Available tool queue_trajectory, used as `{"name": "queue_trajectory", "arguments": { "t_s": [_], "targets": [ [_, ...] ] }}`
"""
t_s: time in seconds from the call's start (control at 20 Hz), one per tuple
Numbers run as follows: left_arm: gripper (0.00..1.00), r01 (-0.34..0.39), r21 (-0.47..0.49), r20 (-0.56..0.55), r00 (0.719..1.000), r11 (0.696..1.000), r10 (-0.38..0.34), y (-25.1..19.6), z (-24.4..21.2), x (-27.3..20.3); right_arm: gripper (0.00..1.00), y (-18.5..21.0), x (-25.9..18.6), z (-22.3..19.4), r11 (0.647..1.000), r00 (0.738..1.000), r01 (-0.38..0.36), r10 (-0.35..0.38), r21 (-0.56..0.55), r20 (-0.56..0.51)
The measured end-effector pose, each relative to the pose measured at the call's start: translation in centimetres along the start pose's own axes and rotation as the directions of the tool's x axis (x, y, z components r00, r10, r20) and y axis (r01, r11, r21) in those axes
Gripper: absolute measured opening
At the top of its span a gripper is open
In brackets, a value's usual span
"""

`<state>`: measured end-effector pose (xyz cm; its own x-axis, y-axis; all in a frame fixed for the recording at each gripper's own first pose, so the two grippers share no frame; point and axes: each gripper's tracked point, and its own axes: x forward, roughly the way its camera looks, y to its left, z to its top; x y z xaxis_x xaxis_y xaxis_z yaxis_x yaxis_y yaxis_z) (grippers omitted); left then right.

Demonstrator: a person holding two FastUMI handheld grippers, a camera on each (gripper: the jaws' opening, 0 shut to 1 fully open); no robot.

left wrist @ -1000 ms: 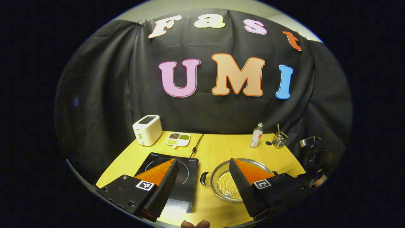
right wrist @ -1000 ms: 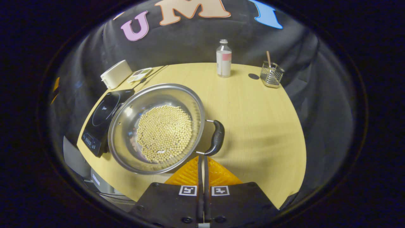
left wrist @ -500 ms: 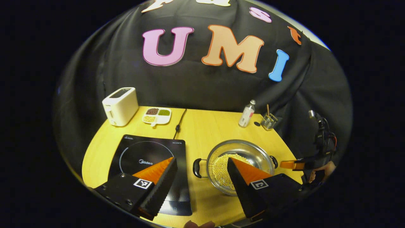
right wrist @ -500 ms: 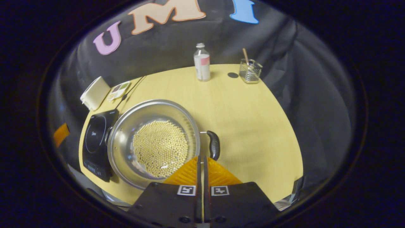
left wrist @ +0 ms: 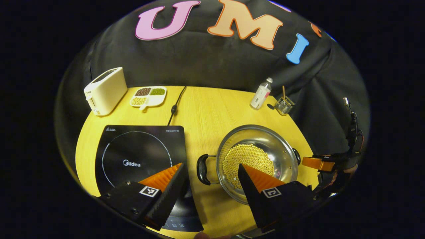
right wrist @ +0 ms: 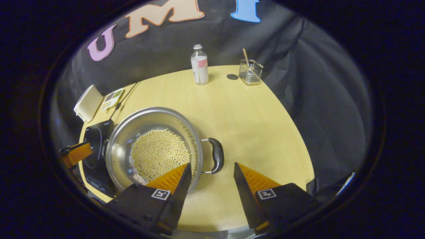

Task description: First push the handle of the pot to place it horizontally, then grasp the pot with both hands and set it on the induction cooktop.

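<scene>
In the left gripper view, the left gripper hung with jaws wide apart over the pot's left handle, the pot sitting on the desk just right of the induction cooktop. In the right gripper view, the right gripper hung with jaws spread before the right handle, which lay level. The push looked finished; next, each gripper should close on its handle for the lift.

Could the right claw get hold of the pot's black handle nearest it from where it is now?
Probably yes. The right claw is open, and the pot handle lies just ahead of its gap, with bare table around it and nothing between.
</scene>
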<state>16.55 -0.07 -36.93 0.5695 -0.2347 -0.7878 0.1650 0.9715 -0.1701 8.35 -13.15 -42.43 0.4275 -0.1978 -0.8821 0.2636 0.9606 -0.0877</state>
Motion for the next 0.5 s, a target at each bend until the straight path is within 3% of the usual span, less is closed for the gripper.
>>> {"name": "queue_trajectory", "arguments": {
  "t_s": [0.25,0.5],
  "targets": [
    [0.96,-0.026,0.017,-0.075,0.997,1.000,0.027,-0.5,-1.6,2.2,0.82,0.8,2.8,0.0,0.999,0.998,-0.036,0.035,-0.017,-0.054],
    [0.96,-0.063,0.043,-0.124,0.990,0.997,0.068,-0.2,-2.3,4.2,0.77,0.9,4.9,-0.5,0.998,0.995,-0.044,0.039,-0.053,-0.096]
  ]
}}
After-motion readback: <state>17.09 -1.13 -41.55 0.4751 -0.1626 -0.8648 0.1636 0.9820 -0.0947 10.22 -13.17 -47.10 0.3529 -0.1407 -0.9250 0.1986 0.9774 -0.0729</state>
